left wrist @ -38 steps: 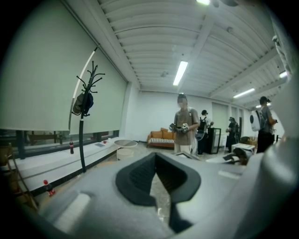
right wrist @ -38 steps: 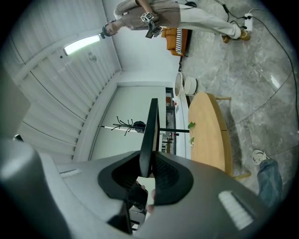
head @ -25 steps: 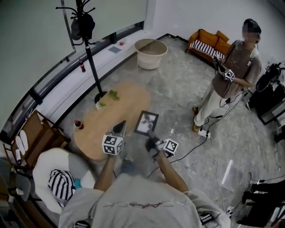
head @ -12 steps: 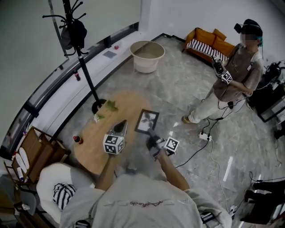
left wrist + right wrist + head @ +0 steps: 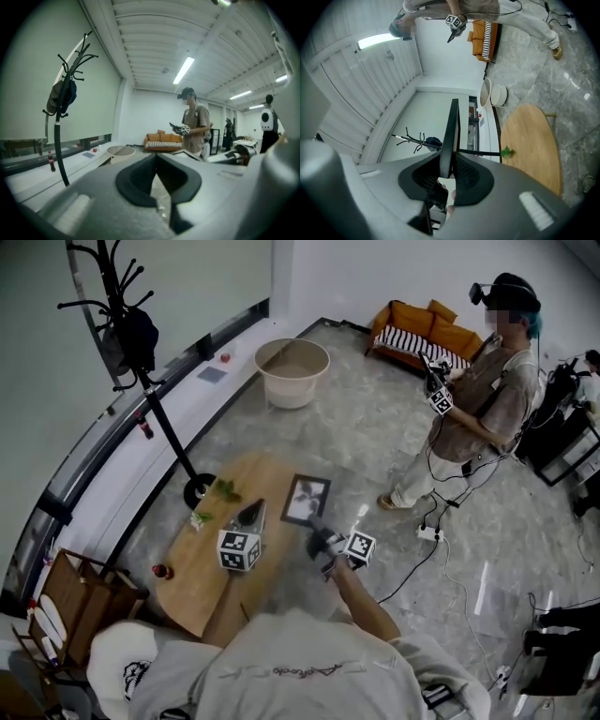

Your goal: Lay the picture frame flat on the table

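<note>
Carry step: right gripper [image 5: 319, 532] jaws pinched thin black picture frame [image 5: 307, 500] upright near oval wooden surface [image 5: 211, 554]. Left gripper [image 5: 249, 515] jaws together, empty. Next: lower frame, tip flat.

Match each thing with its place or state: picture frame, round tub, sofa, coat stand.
Column 1:
1. picture frame
2. round tub
3. sofa
4. coat stand

Column 2:
A. against the far wall
B. on the floor by the window ledge
C. base beside the wooden table
D. clamped edge-on in the right gripper

Pairs: 1-D, 2-B, 3-A, 4-C
</note>
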`<state>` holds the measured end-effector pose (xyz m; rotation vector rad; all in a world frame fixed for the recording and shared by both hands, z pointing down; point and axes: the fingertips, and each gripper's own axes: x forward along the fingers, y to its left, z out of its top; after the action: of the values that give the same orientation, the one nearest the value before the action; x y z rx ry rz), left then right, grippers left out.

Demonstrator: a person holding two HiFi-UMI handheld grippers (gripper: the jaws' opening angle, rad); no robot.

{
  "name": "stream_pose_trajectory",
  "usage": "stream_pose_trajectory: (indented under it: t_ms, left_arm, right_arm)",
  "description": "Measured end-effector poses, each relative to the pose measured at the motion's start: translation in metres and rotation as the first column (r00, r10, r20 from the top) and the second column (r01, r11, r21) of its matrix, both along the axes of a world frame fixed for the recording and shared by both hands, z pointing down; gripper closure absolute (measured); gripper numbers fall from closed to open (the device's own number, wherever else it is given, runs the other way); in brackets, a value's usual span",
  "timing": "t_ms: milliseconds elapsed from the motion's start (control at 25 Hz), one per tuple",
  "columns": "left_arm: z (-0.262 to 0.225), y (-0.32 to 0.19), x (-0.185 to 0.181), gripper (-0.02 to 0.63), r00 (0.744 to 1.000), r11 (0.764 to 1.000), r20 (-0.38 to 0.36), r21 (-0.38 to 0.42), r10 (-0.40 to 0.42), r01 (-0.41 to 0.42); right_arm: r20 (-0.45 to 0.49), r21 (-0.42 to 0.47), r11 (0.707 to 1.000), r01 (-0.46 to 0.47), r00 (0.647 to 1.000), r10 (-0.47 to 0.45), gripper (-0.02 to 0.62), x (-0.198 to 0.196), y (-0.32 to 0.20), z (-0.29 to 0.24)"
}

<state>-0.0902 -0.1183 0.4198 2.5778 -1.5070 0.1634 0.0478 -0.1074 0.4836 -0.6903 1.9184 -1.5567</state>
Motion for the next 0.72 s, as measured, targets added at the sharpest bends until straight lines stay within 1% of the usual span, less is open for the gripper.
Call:
stream_pose_trajectory:
  t_ms: [440, 720]
  left_arm:
    - [0.007, -0.064, -0.035, 0.606, 0.999, 1.0, 0.021, -0.002, 0.024, -0.024]
    - [0.014, -0.075, -0.043, 0.606, 0.999, 0.999, 0.022, -0.005, 0.036, -0.036]
  right_arm:
    - [-0.015, -0.006, 0.999, -0.032, 0.999, 0.032, 0.522, -0.032, -0.061, 0.007]
    - [-0.023, -0.005, 0.999, -0.049, 0.999, 0.049, 0.522, -0.036, -0.067, 0.013]
